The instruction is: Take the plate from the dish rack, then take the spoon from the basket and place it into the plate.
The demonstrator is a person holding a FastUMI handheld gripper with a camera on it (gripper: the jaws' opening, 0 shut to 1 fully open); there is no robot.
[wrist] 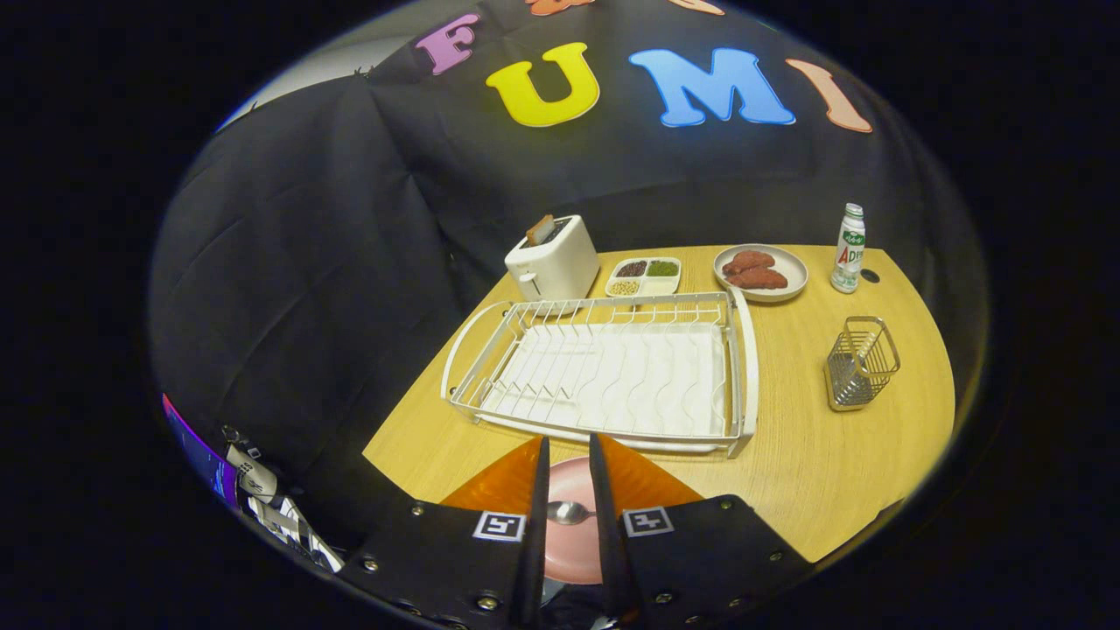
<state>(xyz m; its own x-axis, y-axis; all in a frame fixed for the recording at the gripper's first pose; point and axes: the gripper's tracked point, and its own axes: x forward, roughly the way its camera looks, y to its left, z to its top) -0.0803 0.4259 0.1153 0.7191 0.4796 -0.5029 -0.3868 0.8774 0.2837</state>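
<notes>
A pink plate [569,538] lies on the wooden table near its front edge, seen in the gap between my fingers. A metal spoon [569,512] rests in the plate, its bowl toward the left finger and its handle running under the right finger. My gripper [569,490] hovers above the plate, fingers a little apart, neither pressing on the spoon. Just beyond the fingertips stands the white dish rack [739,367], with nothing in its slots. To the right of the rack sits the wire basket [862,363], tilted, with nothing inside.
Behind the rack are a white toaster [553,258] with toast in it, a divided tray of beans [644,276], a plate of meat [759,271] and a small bottle [848,248]. The table [814,472] ends close on the left and front.
</notes>
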